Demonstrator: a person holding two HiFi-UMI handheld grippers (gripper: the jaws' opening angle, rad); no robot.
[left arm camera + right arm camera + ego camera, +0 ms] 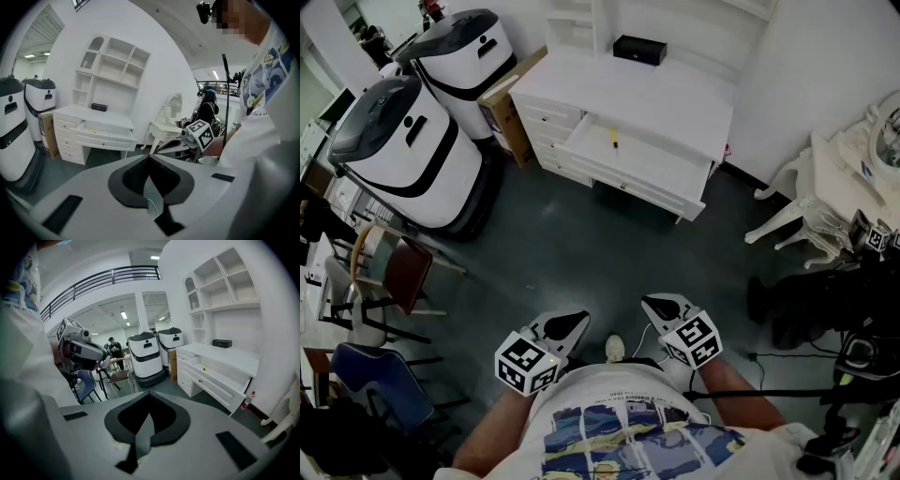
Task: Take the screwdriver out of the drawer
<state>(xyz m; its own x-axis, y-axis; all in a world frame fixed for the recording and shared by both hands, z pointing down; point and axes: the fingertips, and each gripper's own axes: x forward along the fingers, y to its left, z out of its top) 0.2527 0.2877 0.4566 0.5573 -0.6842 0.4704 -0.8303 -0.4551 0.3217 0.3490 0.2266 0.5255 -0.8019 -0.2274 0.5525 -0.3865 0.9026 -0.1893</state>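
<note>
- The screwdriver [614, 141] lies in the open drawer [652, 167], at 12 o'clock from both grippers and well apart from them; its long axis runs roughly 12 to 6.
- The left gripper [574, 322] and right gripper [656, 304] each have jaws pressed together and hold nothing; neither is plainly nearer.

black box [639, 49] | cardboard box [508, 103] | two white machines [408, 155] | brown chair [398, 272] | blue chair [380, 384]

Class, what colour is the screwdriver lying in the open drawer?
The screwdriver is yellow, clearest in the head view.
</note>
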